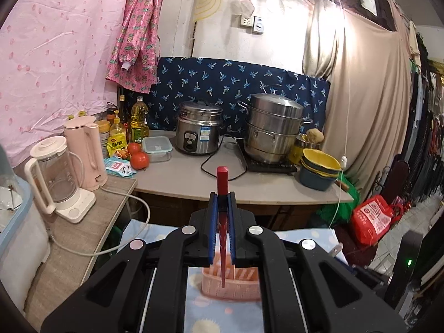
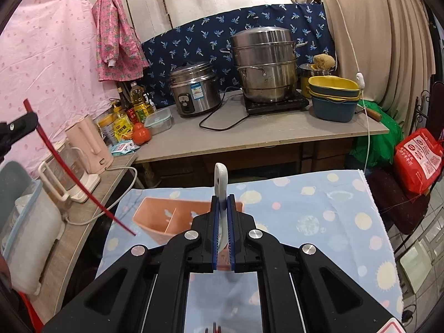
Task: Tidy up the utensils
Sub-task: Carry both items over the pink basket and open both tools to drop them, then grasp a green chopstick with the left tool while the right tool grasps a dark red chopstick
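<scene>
Chopstick (image 1: 222, 222) and spoon (image 2: 221, 183) are both carried in the air above the pink utensil basket (image 2: 155, 219), which sits on the patterned cloth (image 2: 319, 208) below and a little ahead of the claws. The left claw (image 1: 222, 202) is clenched on the red chopstick, whose long axis runs steeply, thin tip down over the basket in the left wrist view. The right claw (image 2: 221, 202) is clenched on the white spoon's handle, bowl end hanging low behind the pads. Judging by the tip, the left hand looks nearer to a compartment; each utensil needs lowering roughly end-first.
</scene>
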`<state>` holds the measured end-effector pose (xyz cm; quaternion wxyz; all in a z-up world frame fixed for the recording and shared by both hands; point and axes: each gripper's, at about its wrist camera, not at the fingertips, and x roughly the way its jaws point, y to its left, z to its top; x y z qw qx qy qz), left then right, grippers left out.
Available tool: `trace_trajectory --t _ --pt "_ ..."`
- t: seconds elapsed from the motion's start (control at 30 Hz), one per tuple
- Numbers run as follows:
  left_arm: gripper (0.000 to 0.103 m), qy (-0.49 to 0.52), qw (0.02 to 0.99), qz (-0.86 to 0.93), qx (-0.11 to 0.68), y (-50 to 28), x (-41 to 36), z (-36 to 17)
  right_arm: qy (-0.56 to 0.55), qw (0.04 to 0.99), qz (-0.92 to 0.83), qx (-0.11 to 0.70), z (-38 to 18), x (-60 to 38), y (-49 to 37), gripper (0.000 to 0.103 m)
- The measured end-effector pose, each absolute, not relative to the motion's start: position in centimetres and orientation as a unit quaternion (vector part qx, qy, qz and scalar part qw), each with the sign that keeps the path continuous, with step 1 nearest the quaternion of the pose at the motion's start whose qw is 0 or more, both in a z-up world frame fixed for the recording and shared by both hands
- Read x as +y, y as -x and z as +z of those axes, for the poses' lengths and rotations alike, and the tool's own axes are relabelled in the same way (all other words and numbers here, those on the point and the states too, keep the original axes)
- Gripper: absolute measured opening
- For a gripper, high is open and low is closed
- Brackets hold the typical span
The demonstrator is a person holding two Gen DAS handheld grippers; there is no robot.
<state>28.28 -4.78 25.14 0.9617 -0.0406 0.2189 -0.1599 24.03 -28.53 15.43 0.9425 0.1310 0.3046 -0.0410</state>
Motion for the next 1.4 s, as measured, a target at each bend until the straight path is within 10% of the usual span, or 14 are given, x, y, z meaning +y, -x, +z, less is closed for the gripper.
trace_trajectory --t 0.6,0.77,1.4 --pt "0.008 0.033 0.943 -0.155 0.293 -35.4 -6.9 16.4 -0.14 0.921 -0.06 0.359 8.1 -28.8 -29.0 0.008" --pt "0.043 0.032 0.947 -0.136 0.29 -34.4 -6.7 15.8 -0.126 0.927 -0.075 0.346 8.5 -28.6 -28.0 0.029" --pt "0.043 0.044 0.93 -0.118 0.344 -22.1 -1.7 11.5 -0.122 0.917 -0.053 0.377 7.6 -27.1 -14.2 0.035"
